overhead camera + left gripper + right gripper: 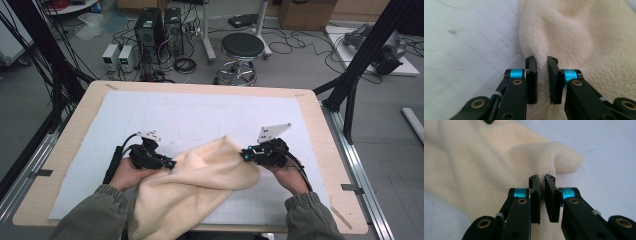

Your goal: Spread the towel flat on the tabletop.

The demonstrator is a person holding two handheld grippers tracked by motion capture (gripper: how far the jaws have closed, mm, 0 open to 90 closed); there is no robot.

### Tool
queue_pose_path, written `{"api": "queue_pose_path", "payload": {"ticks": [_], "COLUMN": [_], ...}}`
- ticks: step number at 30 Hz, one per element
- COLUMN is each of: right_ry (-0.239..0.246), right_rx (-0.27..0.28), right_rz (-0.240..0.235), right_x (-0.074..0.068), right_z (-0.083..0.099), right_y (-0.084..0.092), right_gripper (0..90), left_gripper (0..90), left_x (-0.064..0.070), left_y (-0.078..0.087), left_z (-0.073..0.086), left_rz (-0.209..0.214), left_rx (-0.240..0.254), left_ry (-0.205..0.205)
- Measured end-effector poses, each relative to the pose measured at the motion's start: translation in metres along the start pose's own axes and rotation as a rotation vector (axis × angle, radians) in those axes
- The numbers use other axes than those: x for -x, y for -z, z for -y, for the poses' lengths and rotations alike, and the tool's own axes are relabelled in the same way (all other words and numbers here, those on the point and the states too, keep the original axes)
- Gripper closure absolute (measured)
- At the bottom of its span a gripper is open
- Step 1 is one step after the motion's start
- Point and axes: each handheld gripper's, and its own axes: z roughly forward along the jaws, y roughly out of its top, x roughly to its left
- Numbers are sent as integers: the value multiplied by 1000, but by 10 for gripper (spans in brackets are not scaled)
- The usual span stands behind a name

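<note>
A cream fleece towel point(200, 185) lies bunched on the white mat point(200, 112) and hangs over the table's near edge between the person's sleeves. My left gripper point(172, 163) is at its left edge. In the left gripper view its jaws point(541, 62) pinch a raised fold of the towel point(586, 45). My right gripper point(243, 155) is at the towel's right corner. In the right gripper view that gripper point(542, 178) is shut on a thin fold, and the towel's corner point(564, 155) pokes out beyond the jaws.
The mat covers most of a wooden table point(75, 130). Beyond the far edge, on the floor, stand a black stool point(242, 47), computer towers point(150, 27) and loose cables. Black frame posts point(362, 55) rise at both sides.
</note>
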Motion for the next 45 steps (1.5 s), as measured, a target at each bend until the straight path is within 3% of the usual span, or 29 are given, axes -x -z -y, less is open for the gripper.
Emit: {"api": "queue_pose_path", "payload": {"ticks": [1, 2, 3, 4, 5, 7, 9, 10, 11, 13, 14, 15, 16, 18, 20, 22, 23, 24, 25, 27, 28, 29, 32, 34, 37, 38, 40, 43, 45], "right_ry": [-1, 26, 26, 35, 35, 60, 75, 94, 97, 94, 81, 81, 65, 58, 25, 15, -7, -7, -13, -2, 22, 34, 63, 68, 50, 53, 60, 63, 53], "right_rx": [9, 33, 33, 70, 70, 164, 185, 179, 160, 130, 54, 54, -41, -74, -136, -134, -137, -137, -89, -9, 24, 44, 16, -30, -80, -103, -137, -151, -129], "right_rz": [18, 73, 73, 118, 118, 182, 186, 173, 155, 125, 67, 67, 13, -16, -71, -84, -95, -95, -51, -27, -16, -23, -18, -27, -48, -47, -45, -38, -35], "right_x": [3, 9, 9, 13, 13, 15, 15, 11, 10, 10, 7, 7, 3, 2, -3, -4, -5, -5, -7, -13, -16, -19, -24, -26, -26, -27, -29, -28, -28], "right_z": [-9, -34, -34, -55, -55, -89, -98, -108, -107, -104, -90, -90, -71, -60, -34, -28, -22, -22, -24, -28, -30, -31, -32, -30, -26, -25, -23, -21, -22], "right_y": [-2, -1, -1, 4, 4, 20, 23, 23, 19, 12, -7, -7, -28, -38, -54, -55, -51, -51, -39, -25, -20, -16, -21, -31, -47, -52, -60, -66, -60], "right_gripper": [843, 844, 844, 844, 844, 843, 843, 841, 838, 834, 829, 829, 827, 826, 823, 816, 703, 703, 620, 599, 595, 582, 552, 535, 534, 534, 532, 532, 532], "left_gripper": [804, 805, 805, 805, 805, 803, 802, 798, 796, 794, 790, 790, 785, 776, 746, 675, 640, 640, 591, 581, 580, 581, 581, 557, 559, 583, 694, 818, 833], "left_x": [-2, -3, -3, -1, 2, 11, 20, 25, 25, 28, 29, 28, 28, 29, 32, 35, 36, 36, 34, 30, 24, 24, 14, 8, 7, 7, 9, 9, 9], "left_y": [12, 40, 40, 54, 67, 90, 104, 106, 106, 97, 90, 83, 65, 56, 37, 36, 37, 39, 45, 55, 65, 65, 68, 59, 32, 32, 20, 18, 21], "left_z": [-3, -12, -12, -17, -23, -34, -41, -39, -39, -27, -18, -9, 12, 22, 42, 44, 43, 41, 37, 30, 24, 24, 20, 20, 23, 23, 25, 28, 33], "left_rz": [-37, -112, -112, -150, -183, -233, -256, -251, -251, -239, -224, -195, -151, -120, -23, -3, 12, 19, 31, 32, 31, 31, -32, -51, -25, -25, -35, -42, -60], "left_rx": [63, 205, 205, 265, 327, 412, 434, 385, 385, 299, 256, 212, 113, 76, 5, 6, 21, 31, 49, 97, 153, 153, 201, 172, 75, 75, 0, -18, -13], "left_ry": [11, 33, 33, 30, 22, -1, -25, -41, -41, -50, -45, -29, -15, -9, -6, -23, -32, -38, -48, -43, -30, -30, -18, -23, -36, -36, -68, -72, -62]}}
